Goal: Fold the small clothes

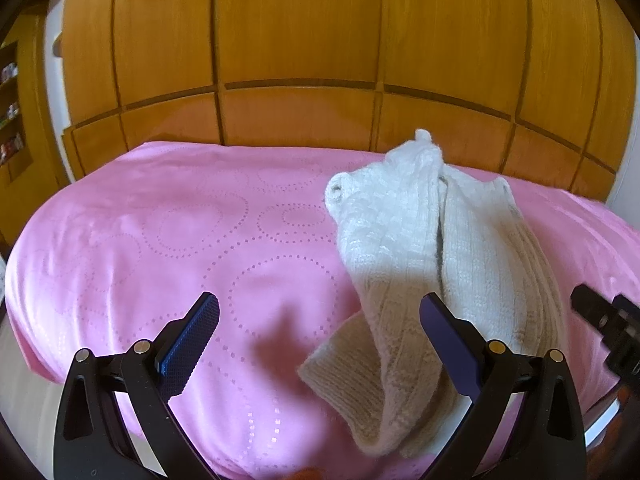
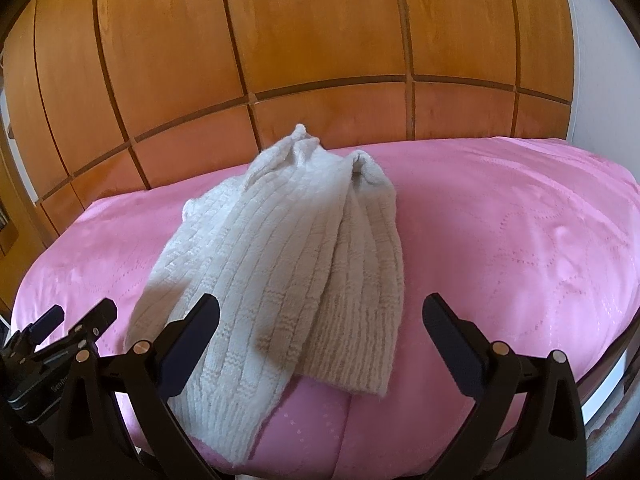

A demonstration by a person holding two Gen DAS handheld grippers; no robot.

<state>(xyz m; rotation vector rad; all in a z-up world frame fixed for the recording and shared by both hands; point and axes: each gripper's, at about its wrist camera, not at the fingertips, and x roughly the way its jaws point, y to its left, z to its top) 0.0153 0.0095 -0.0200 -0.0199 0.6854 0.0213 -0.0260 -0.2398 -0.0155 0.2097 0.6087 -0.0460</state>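
**Both tools spread above a bunched knit on the bed**

Nearest in the left wrist view, the left tool [image 1: 320, 312] has its fingers wide apart with nothing between them; its blue pads [image 1: 188, 346] face inward over the pink cover [image 1: 160, 240]. The right finger crosses in front of the knit's lower edge, and whether it touches the cloth cannot be told. At the right edge of that view a black part of the right tool [image 1: 604, 324] shows.

In the right wrist view, the right tool [image 2: 320, 316] is likewise spread and grips nothing. Its left finger stands in front of the knit's left side, its right finger over bare cover. The left tool shows at the lower left of this view, just beside the right one.

The knit [image 1: 432, 264], a cream ribbed garment, lies bunched in a loose heap on the cover, toward the near edge of the bed [image 2: 520, 240]. It lies to the right of centre for the left tool and between the fingers for the right tool. One ribbed hem flap [image 2: 352, 344] lies nearest; folds run back from it to a small raised peak at the far end.

Beyond the bed stands a wall of orange wood panels [image 1: 300, 40]. Shelves [image 1: 10, 112] show at the far left, their contents too small to tell.
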